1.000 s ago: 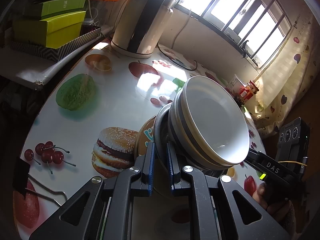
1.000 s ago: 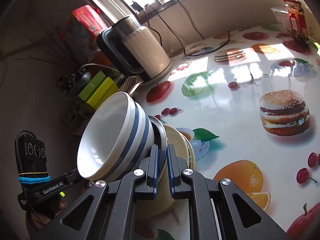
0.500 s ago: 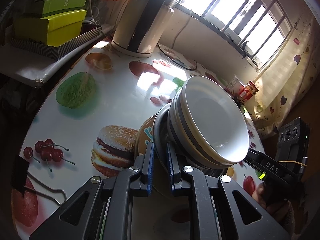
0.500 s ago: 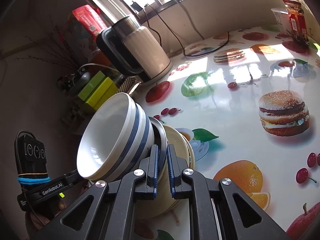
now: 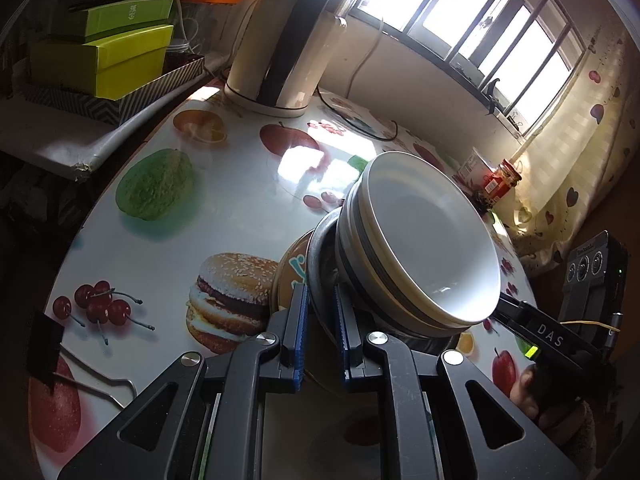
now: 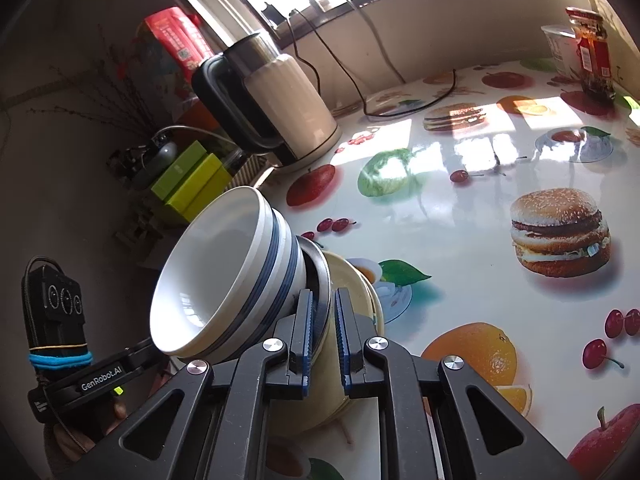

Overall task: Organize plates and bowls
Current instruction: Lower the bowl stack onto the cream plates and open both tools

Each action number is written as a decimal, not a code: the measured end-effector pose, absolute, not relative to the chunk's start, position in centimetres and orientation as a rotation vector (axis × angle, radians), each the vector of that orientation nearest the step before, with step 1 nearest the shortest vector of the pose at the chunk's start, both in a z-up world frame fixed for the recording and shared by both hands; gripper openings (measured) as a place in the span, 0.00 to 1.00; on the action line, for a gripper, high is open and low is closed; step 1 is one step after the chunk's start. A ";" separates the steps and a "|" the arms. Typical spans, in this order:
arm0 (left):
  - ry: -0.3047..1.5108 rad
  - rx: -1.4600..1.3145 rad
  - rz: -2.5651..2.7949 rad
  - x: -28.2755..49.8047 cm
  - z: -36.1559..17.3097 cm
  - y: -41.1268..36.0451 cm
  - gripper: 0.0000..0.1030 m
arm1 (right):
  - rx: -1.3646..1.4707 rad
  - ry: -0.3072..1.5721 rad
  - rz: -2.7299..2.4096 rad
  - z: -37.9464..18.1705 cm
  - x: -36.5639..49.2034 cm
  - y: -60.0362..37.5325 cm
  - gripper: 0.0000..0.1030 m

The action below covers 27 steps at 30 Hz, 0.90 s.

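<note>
A stack of dishes is held tilted above the table between both grippers: two nested white bowls with blue bands [image 5: 424, 248] [image 6: 224, 284] on a metal plate [image 5: 320, 256] [image 6: 320, 276], with a cream plate [image 6: 360, 292] [image 5: 290, 268] beneath. My left gripper [image 5: 320, 320] is shut on the metal plate's rim from one side. My right gripper [image 6: 322, 324] is shut on the same plate's rim from the opposite side. Each gripper shows in the other's view, my right one in the left wrist view [image 5: 560, 340] and my left one in the right wrist view [image 6: 72, 376].
A white electric kettle [image 5: 288, 40] [image 6: 280, 96] stands at the far table edge with its cord. Green boxes [image 5: 104, 52] sit on a shelf beside the table. A red jar [image 6: 592, 52] [image 5: 500, 180] and a cup stand near the window. A wire hanger [image 5: 100, 376] lies on the fruit-print tablecloth.
The view has shifted only slightly; the stack stays gripped by both grippers in the same tilted pose.
</note>
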<state>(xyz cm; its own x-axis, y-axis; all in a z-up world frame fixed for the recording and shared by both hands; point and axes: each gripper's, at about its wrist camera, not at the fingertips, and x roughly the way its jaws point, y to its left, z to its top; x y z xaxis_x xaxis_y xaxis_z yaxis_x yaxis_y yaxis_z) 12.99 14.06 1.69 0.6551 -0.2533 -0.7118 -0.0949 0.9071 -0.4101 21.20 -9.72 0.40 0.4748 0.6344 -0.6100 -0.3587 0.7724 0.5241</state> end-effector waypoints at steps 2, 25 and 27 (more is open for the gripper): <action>0.859 -0.437 -0.091 13.0 1.7 14.1 0.13 | 0.347 0.887 0.615 0.4 21.2 -9.9 0.16; 0.766 -0.269 0.003 8.7 4.4 12.4 0.35 | 0.244 0.811 0.537 2.7 17.0 -11.3 0.44; 0.758 -0.234 0.029 8.2 4.5 12.0 0.38 | 0.225 0.804 0.529 2.9 16.3 -11.4 0.46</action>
